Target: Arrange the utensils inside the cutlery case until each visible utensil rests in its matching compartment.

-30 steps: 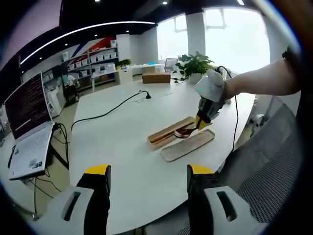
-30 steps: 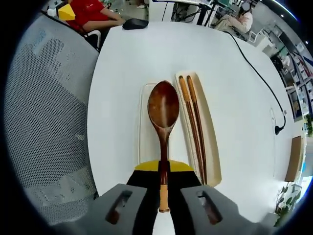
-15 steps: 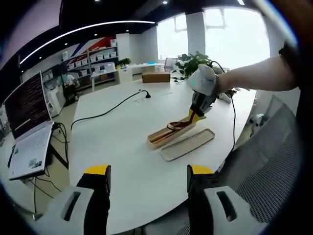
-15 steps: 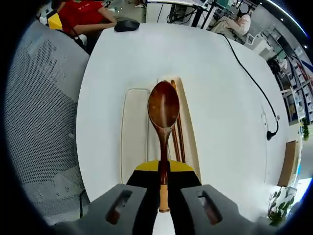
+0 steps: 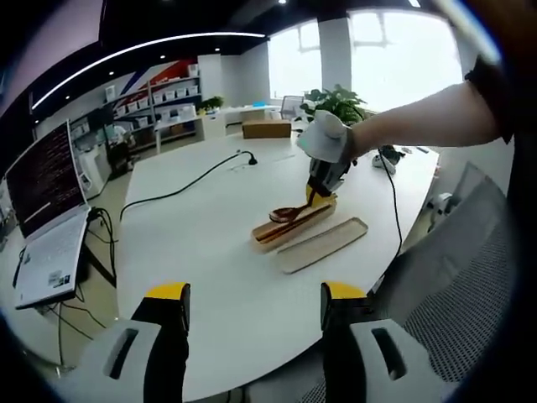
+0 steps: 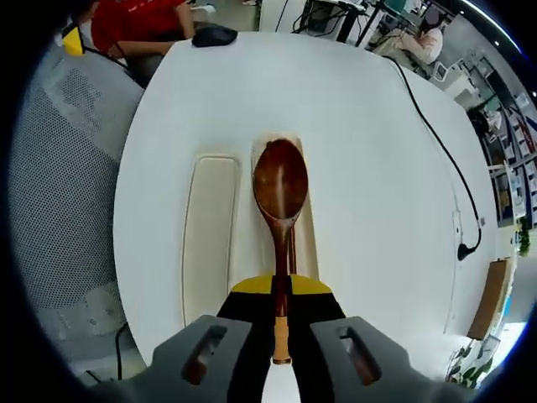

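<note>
Right gripper view: my right tongs [image 6: 281,290] are clamping the wooden spoon [image 6: 280,195] by its stiff, light handle, bowl hovering over the cutlery case [image 6: 304,220] on the worktop [image 6: 377,168], left tongs [image 5: 253,294] gaping idle

The right tool [image 5: 320,195] holds a wooden spoon [image 5: 289,213] over the case [image 5: 289,228].

The surface [image 6: 369,168] is plain white. The spoon [image 6: 280,186] is dark reddish-brown with a paler tan handle end. The case tray [image 5: 294,228] is light wood; its lid [image 6: 208,243] is pale cream. The right tool [image 6: 279,290] has yellow tips on grey. A black cable [image 5: 180,195] crosses the white. The chair [image 6: 63,185] is grey mesh.
</note>
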The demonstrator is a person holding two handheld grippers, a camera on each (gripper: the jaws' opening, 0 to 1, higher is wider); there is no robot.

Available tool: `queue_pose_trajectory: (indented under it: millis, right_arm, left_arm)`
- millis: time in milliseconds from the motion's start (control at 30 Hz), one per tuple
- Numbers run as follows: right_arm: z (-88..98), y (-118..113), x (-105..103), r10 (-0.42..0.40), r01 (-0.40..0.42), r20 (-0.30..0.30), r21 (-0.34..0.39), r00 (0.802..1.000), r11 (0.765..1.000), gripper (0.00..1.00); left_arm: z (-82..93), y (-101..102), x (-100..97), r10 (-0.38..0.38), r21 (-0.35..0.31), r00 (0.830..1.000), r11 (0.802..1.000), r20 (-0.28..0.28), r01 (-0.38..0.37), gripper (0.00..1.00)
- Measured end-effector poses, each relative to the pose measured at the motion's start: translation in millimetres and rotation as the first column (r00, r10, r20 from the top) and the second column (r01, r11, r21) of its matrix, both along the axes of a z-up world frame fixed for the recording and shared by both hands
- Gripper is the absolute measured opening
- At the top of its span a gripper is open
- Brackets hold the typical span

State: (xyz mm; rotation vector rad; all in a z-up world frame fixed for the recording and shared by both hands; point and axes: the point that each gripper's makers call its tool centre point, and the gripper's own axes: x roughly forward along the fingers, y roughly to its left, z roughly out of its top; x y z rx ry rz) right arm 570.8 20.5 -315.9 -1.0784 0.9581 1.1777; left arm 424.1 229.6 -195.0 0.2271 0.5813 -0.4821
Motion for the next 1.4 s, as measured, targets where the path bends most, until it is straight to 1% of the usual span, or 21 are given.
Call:
queue_pose_trajectory:
  millis: [133, 400, 500, 700, 800, 833, 867, 1100, 1200, 1267, 1333, 1367, 1400]
  right_arm:
    - [-6.1, 0.8, 2.8, 0.007, -0.007, -0.007, -0.010, 1.000, 1.000, 0.00]
    - [-15.3, 6.3, 5.0, 0.010, -0.010, -0.012, 0.000, 1.000, 1.000, 0.00]
    - [-18.2, 7.9, 5.7, 0.014, -0.014, -0.015, 0.001, 1.000, 1.000, 0.00]
    - [-23.8, 10.4, 5.1, 0.012, -0.012, -0.028, -0.002, 1.000, 1.000, 0.00]
    - [-27.2, 10.3, 5.9, -0.009, 0.009, -0.020, 0.004, 1.000, 1.000, 0.01]
    - [-27.6, 9.8, 7.9, -0.008, 0.008, -0.002, 0.001, 1.000, 1.000, 0.01]
    - [-28.0, 9.0, 8.5, -0.008, 0.008, 0.003, -0.002, 1.000, 1.000, 0.01]
    - [-31.1, 6.2, 8.4, -0.015, 0.015, -0.008, -0.001, 1.000, 1.000, 0.01]
    - [-32.1, 5.7, 8.7, -0.005, 0.005, -0.004, -0.004, 1.000, 1.000, 0.02]
    - [-32.6, 5.8, 8.4, -0.018, 0.018, -0.013, 0.006, 1.000, 1.000, 0.02]
    - [-31.1, 6.7, 10.4, -0.024, 0.024, -0.004, 0.019, 1.000, 1.000, 0.02]
    - [-29.8, 7.6, 9.8, -0.035, 0.036, -0.016, 0.030, 0.999, 0.999, 0.03]
    - [-29.0, 9.0, 7.5, -0.055, 0.057, -0.041, 0.047, 0.998, 0.997, 0.03]
  left_arm:
    - [-1.5, -0.4, -0.1, 0.000, 0.001, 1.000, 1.000, -0.009, 0.000, 0.65]
    - [-3.6, -1.0, 0.5, -0.003, 0.006, 1.000, 1.000, -0.019, 0.003, 0.65]
    - [-5.6, -0.6, 0.0, 0.001, -0.007, 0.999, 1.000, -0.033, -0.001, 0.65]
    - [-6.2, 1.9, 0.1, 0.012, -0.009, 0.999, 1.000, -0.036, -0.013, 0.65]
    - [-6.8, 2.2, -0.2, 0.010, -0.004, 0.999, 1.000, -0.037, -0.010, 0.65]
    - [-6.8, 2.5, -0.2, 0.010, -0.004, 0.999, 1.000, -0.037, -0.011, 0.65]
    - [-6.5, 3.0, 0.0, 0.013, -0.006, 0.999, 1.000, -0.036, -0.013, 0.65]
    - [-8.0, 3.2, -0.7, 0.012, -0.007, 0.999, 1.000, -0.045, -0.012, 0.65]
    - [-8.1, 3.5, -0.7, 0.014, -0.008, 0.999, 1.000, -0.046, -0.014, 0.65]
    - [-8.4, 3.9, -0.8, 0.017, -0.011, 0.999, 1.000, -0.050, -0.018, 0.65]
    - [-8.5, 4.2, -0.9, 0.018, -0.010, 0.999, 1.000, -0.050, -0.018, 0.65]
    - [-8.9, 4.7, -1.0, 0.018, -0.007, 0.998, 1.000, -0.052, -0.019, 0.65]
    - [-9.2, 4.6, -1.1, 0.018, -0.007, 0.998, 1.000, -0.053, -0.019, 0.65]
